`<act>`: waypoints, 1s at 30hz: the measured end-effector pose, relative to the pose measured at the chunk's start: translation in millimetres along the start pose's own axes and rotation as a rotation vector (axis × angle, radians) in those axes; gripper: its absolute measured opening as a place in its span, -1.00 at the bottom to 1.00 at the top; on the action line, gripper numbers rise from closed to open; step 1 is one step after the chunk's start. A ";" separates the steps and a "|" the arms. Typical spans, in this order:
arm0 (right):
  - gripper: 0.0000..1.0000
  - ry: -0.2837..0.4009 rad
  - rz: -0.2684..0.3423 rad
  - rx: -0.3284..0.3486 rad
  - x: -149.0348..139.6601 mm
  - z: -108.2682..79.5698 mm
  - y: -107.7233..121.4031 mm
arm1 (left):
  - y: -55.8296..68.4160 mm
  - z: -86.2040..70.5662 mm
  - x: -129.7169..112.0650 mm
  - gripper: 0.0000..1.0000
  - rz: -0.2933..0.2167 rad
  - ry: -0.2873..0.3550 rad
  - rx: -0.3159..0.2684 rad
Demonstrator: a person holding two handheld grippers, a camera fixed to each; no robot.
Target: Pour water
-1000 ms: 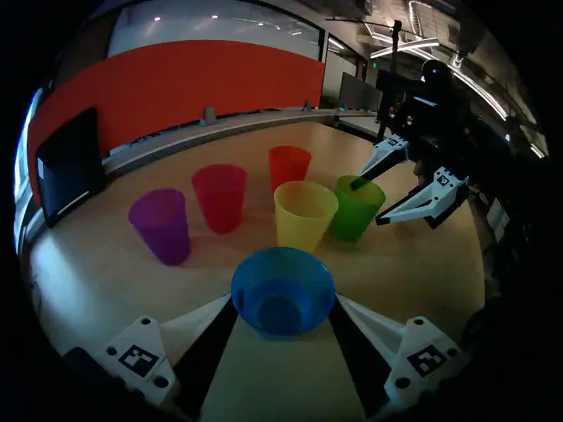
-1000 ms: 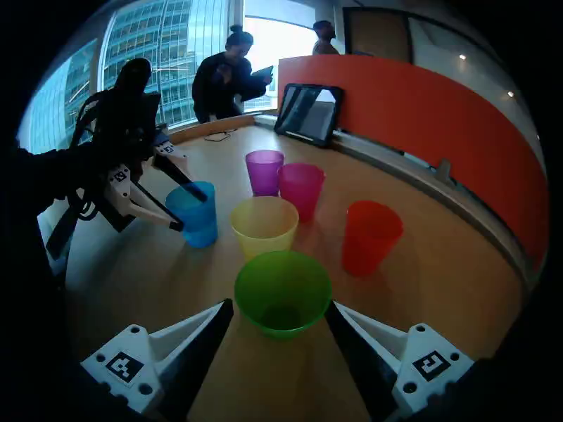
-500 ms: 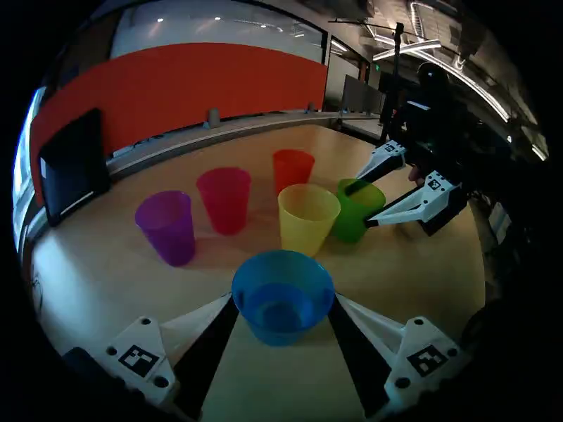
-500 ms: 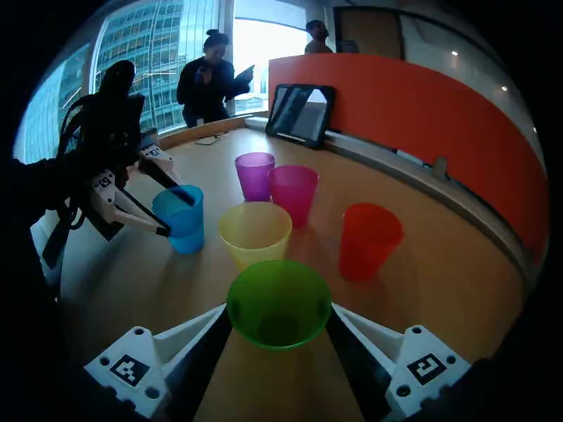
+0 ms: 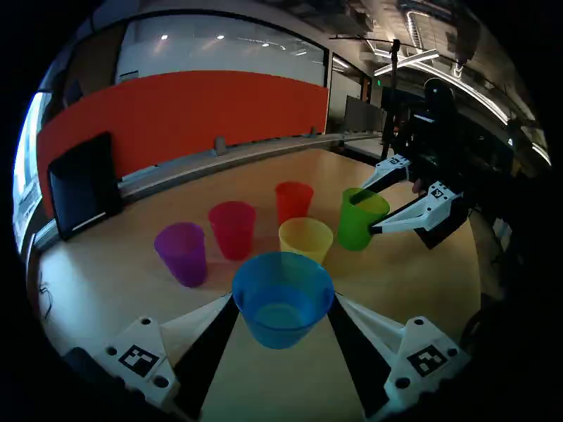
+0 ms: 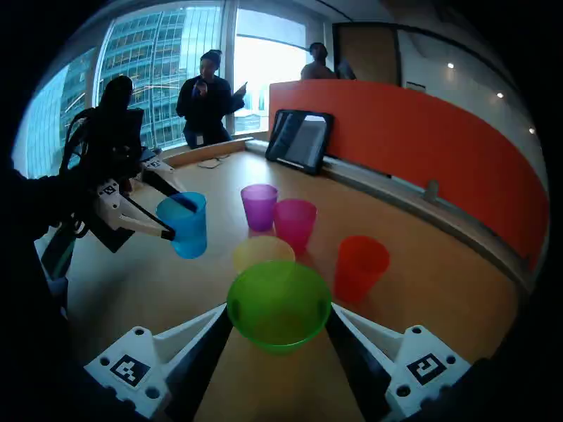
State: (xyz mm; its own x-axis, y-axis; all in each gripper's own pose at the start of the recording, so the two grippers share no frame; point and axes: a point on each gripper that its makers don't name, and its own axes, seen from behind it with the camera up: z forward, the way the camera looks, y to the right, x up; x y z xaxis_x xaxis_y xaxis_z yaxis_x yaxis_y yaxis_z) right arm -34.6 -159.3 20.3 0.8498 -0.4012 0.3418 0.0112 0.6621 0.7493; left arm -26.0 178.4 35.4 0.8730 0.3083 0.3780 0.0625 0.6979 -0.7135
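I am pinching the blue cup [image 5: 283, 320], seemingly part-filled, between the fingers of the left tongs [image 5: 281, 301] and the green cup [image 6: 279, 325] in the right tongs [image 6: 279, 309], both held off the table [image 5: 415, 281]; pouring, I judge, is coming next, calling for rims brought together and a slow tilt.

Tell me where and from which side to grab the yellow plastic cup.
Pinch the upright yellow plastic cup across its tapered wall just below the rim, coming level from the left gripper side; the red plastic cup and pink plastic cup crowd its far side.
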 end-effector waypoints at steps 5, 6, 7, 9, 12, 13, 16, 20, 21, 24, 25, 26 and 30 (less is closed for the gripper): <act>0.82 0.053 -0.015 -0.012 22.0 -12.8 -3.4 | 3.0 -13.6 16.4 0.73 0.009 0.044 0.017; 0.82 0.066 -0.019 -0.015 26.8 -15.8 -4.1 | 3.9 -16.5 19.8 0.73 0.011 0.053 0.020; 0.82 0.076 -0.021 -0.018 31.1 -18.3 -5.0 | 4.5 -19.0 23.0 0.73 0.013 0.062 0.022; 0.82 0.100 -0.026 -0.024 40.3 -23.8 -6.7 | 5.8 -24.3 29.8 0.73 0.017 0.081 0.028; 0.82 0.135 -0.033 -0.030 53.2 -30.5 -9.7 | 6.3 -32.1 40.9 0.73 0.019 0.111 0.038; 0.82 0.146 -0.035 -0.031 57.2 -32.5 -10.9 | 6.9 -34.6 44.3 0.73 0.018 0.121 0.039; 0.82 0.181 -0.039 -0.034 69.1 -38.2 -14.6 | 8.5 -42.1 54.7 0.73 0.016 0.151 0.041; 0.83 0.224 -0.041 -0.038 82.8 -44.3 -19.2 | 9.9 -51.8 66.6 0.73 0.011 0.189 0.044; 0.83 0.236 -0.041 -0.039 86.3 -45.9 -20.4 | 10.0 -54.3 69.5 0.73 0.010 0.199 0.045; 0.84 0.263 -0.047 -0.043 94.9 -49.8 -23.3 | 9.3 -60.0 76.6 0.73 0.005 0.220 0.050; 0.84 0.274 -0.049 -0.046 98.2 -51.4 -24.1 | 9.0 -61.8 79.0 0.73 0.004 0.227 0.052; 0.84 0.284 -0.051 -0.048 101.1 -52.7 -24.8 | 8.8 -63.4 81.0 0.73 0.003 0.234 0.053; 0.84 0.319 -0.056 -0.053 111.7 -56.8 -27.5 | 7.8 -69.9 88.6 0.73 0.000 0.258 0.058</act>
State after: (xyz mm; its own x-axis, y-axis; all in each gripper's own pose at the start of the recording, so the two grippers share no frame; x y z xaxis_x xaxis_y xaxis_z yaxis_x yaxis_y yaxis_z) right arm 90.0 -186.4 5.6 0.9693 -0.2248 0.0996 0.0828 0.6800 0.7286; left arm 85.7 166.0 22.1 0.9678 0.1382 0.2102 0.0414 0.7365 -0.6752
